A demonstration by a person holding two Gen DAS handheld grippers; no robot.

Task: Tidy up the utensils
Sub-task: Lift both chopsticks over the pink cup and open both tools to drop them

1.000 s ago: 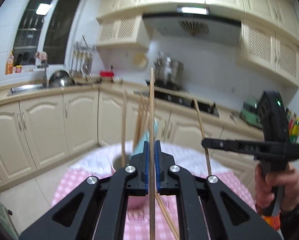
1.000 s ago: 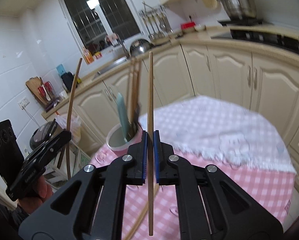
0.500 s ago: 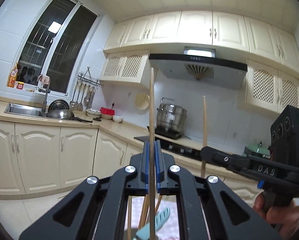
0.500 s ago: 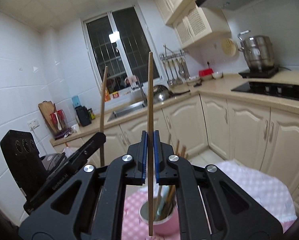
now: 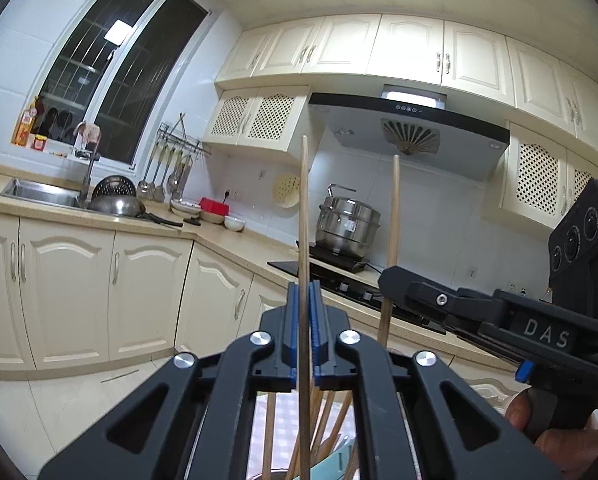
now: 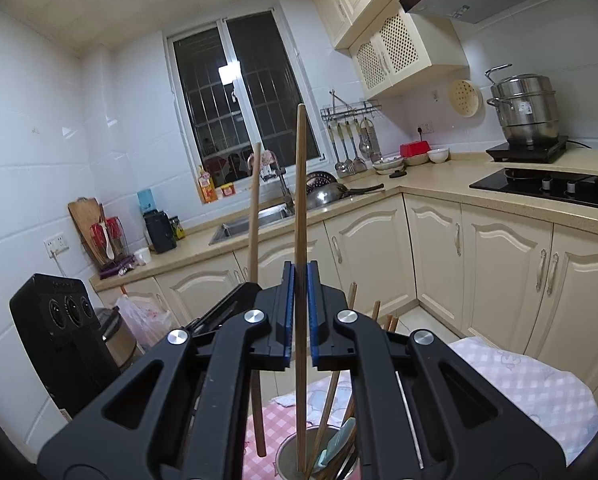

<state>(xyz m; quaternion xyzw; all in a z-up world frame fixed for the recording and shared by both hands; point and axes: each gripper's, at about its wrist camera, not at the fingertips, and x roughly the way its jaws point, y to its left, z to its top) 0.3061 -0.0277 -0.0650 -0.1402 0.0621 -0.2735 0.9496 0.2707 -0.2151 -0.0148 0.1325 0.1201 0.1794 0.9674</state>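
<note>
**A:** What does the left wrist view show?

**B:** The left gripper (image 5: 303, 312) fills the lower centre, its blue pads pressed tight on one upright chopstick (image 5: 303, 216), whose tip rises to mid frame. At right centre the right gripper (image 5: 395, 280) reaches in from the right edge, clamped on a second chopstick (image 5: 394, 216) that stands upright too. A hand (image 5: 563, 436) grips its handle in the lower right corner. At the bottom centre, between the left gripper's arms, more chopsticks (image 5: 331, 420) fan upward.

**A:** And the right wrist view?

**B:** The right gripper (image 6: 299, 312) sits lower centre, squeezed shut on its chopstick (image 6: 300, 184), which runs from mid frame down to the mouth of the utensil holder (image 6: 287, 456) at the bottom centre. That holder stands on a pink checked tablecloth (image 6: 531, 384) and carries several chopsticks (image 6: 327, 400) and a pale green utensil (image 6: 337, 446). Just left of centre, the left gripper's chopstick (image 6: 254, 216) stands upright, its lower end hanging beside the holder, outside the rim. The left gripper itself is mostly hidden behind the right one, so its jaws cannot be read there.
</note>
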